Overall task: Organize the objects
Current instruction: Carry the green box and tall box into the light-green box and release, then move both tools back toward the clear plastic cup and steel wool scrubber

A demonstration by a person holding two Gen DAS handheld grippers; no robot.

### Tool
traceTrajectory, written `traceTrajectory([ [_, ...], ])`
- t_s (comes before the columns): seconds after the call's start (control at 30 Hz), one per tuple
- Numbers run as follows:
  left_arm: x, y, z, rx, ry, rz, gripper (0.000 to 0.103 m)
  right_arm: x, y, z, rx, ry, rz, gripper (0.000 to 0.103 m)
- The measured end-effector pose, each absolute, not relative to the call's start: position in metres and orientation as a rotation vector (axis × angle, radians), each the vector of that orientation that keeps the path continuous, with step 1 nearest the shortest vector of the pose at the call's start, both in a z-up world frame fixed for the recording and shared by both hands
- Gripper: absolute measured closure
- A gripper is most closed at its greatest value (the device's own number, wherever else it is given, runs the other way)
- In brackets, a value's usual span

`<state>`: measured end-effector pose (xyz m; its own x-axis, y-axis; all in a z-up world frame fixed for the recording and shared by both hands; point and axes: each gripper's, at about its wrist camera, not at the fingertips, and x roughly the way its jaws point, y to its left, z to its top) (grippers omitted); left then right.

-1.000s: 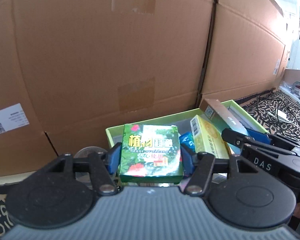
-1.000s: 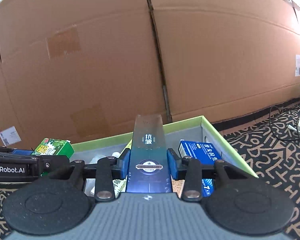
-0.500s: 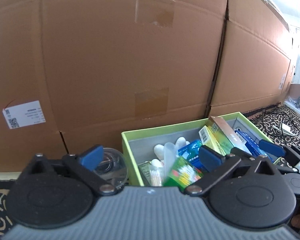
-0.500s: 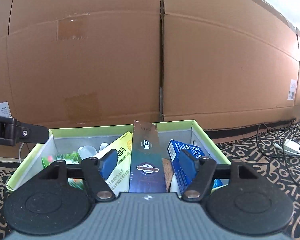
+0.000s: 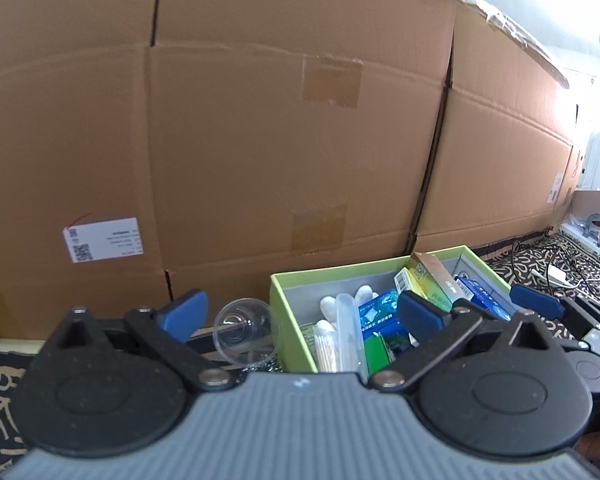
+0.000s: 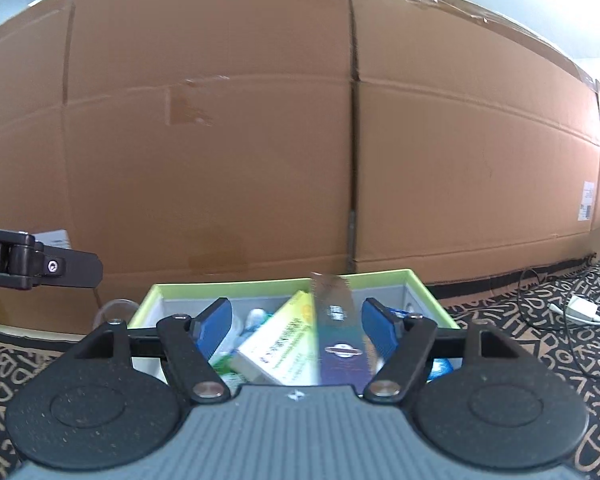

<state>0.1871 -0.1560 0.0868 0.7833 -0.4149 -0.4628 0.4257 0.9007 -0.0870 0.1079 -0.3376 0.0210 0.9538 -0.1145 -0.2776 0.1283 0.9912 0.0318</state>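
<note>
A lime-green open box [image 5: 340, 271] [image 6: 380, 276] sits on the patterned mat, full of packets. The green leafy carton [image 5: 376, 347] lies inside it near the front, beside white tubes [image 5: 346, 322] and a blue pack [image 5: 380, 312]. My left gripper [image 5: 300, 314] hangs open and bare above the box's left edge. The long dark-blue carton [image 6: 340, 344] leans in the box next to a yellow-green carton [image 6: 284, 344]. My right gripper [image 6: 298, 322] is open around the dark carton, and its pads are off it.
A clear plastic cup [image 5: 242, 330] lies just left of the box. Tall cardboard cartons [image 5: 280, 140] wall off the back. White cables and a charger [image 6: 580, 308] trail over the mat at the right. The left gripper's arm [image 6: 40, 266] crosses the right wrist view's left edge.
Both grippers opened and drew back and upward. The green carton left the left jaws and now lies in the box. The dark-blue carton left the right jaws and leans in the box.
</note>
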Motion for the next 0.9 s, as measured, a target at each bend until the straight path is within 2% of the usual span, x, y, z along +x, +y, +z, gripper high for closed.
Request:
traceTrajectory([
  [0.23, 0.163, -0.116, 0.090, -0.003, 0.468, -0.412, 0.000, 0.094, -0.304, 0.019, 0.061, 0.278, -0.038, 0.028],
  [0.3, 0.157, -0.100, 0.086, -0.012, 0.462, -0.388, 0.000, 0.089, -0.291, 0.015, 0.074, 0.290, 0.004, 0.033],
  [0.33, 0.154, -0.092, 0.083, -0.014, 0.463, -0.375, 0.000, 0.089, -0.284, 0.012, 0.076, 0.300, 0.030, 0.043],
  [0.37, 0.151, -0.084, 0.080, -0.016, 0.465, -0.363, 0.000, 0.088, -0.276, 0.008, 0.076, 0.315, 0.056, 0.046],
  [0.5, 0.147, -0.051, 0.059, -0.042, 0.503, -0.322, 0.000, 0.093, -0.242, -0.010, 0.038, 0.370, 0.141, 0.056],
  [0.83, 0.158, -0.013, 0.032, -0.084, 0.574, -0.277, 0.000, 0.139, -0.198, -0.044, -0.020, 0.471, 0.116, 0.056],
  [0.9, 0.163, -0.016, 0.030, -0.072, 0.573, -0.287, 0.000, 0.140, -0.207, -0.045, 0.006, 0.464, 0.099, 0.062],
])
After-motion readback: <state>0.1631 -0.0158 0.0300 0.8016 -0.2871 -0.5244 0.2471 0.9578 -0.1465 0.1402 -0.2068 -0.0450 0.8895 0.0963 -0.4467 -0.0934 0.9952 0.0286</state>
